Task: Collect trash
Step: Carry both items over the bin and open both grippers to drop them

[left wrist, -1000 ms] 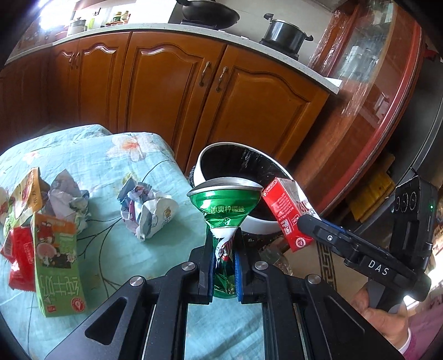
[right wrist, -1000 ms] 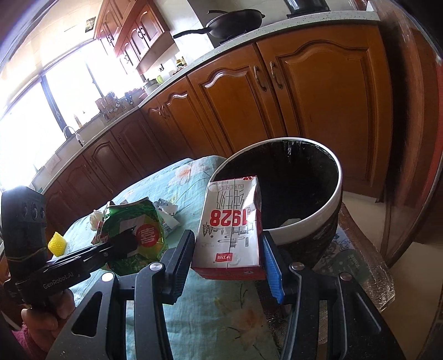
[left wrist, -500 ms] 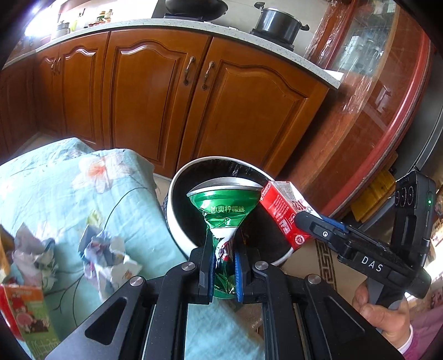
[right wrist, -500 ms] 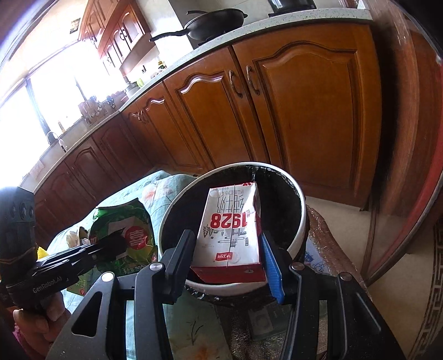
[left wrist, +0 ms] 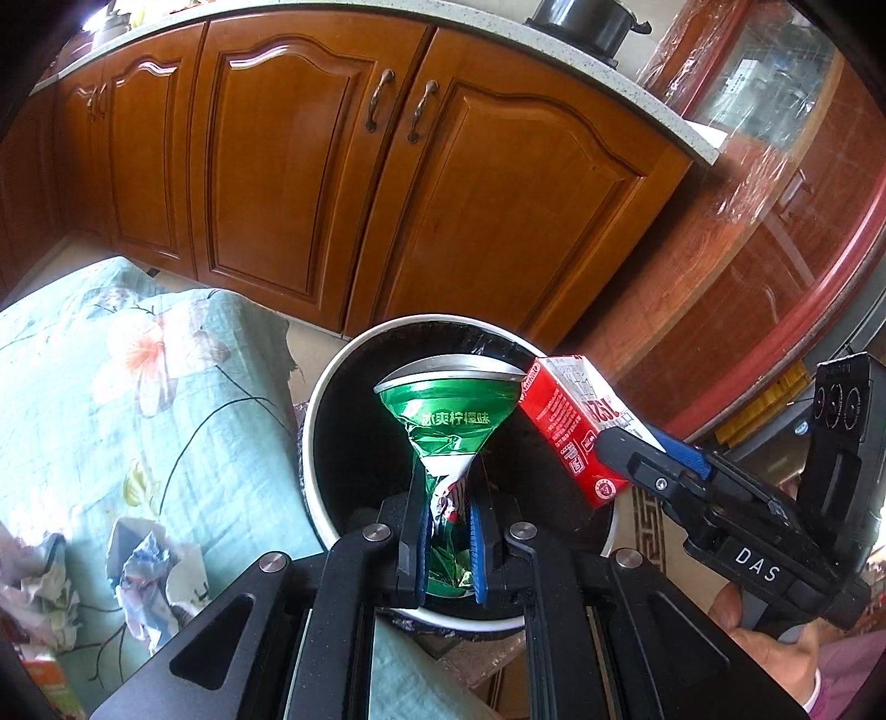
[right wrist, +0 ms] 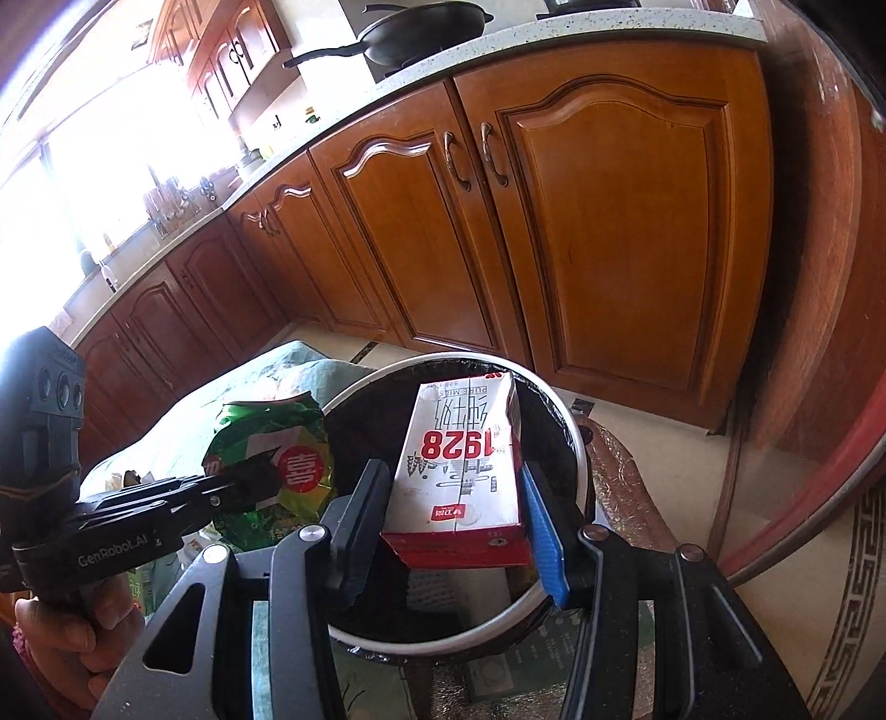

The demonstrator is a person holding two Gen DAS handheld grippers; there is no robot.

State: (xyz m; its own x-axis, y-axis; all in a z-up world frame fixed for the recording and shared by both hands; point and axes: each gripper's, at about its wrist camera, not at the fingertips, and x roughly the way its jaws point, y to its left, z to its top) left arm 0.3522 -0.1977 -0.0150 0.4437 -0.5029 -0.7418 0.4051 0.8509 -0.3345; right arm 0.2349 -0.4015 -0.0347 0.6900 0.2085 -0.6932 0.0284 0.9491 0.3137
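Two pieces of trash are held above the open trash bin (left wrist: 326, 421), which stands beside the table (left wrist: 111, 399). A green snack bag (left wrist: 448, 421) is pinched in the narrow left tongs (left wrist: 447, 526). A red and white milk carton (right wrist: 465, 471) is gripped between the right tongs (right wrist: 454, 520). Crumpled paper (left wrist: 149, 576) is seen on the floral tablecloth.

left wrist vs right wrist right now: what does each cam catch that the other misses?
Left wrist only: crumpled paper on the floral cloth, a lidded pot on the counter, and the milk carton's red side.

Right wrist only: bright windows, a black wok, and the carton's white face printed 1928.

Both: the bin, the left gripper shut on the green wrapper, and the right gripper shut on the milk carton, both held over the bin.
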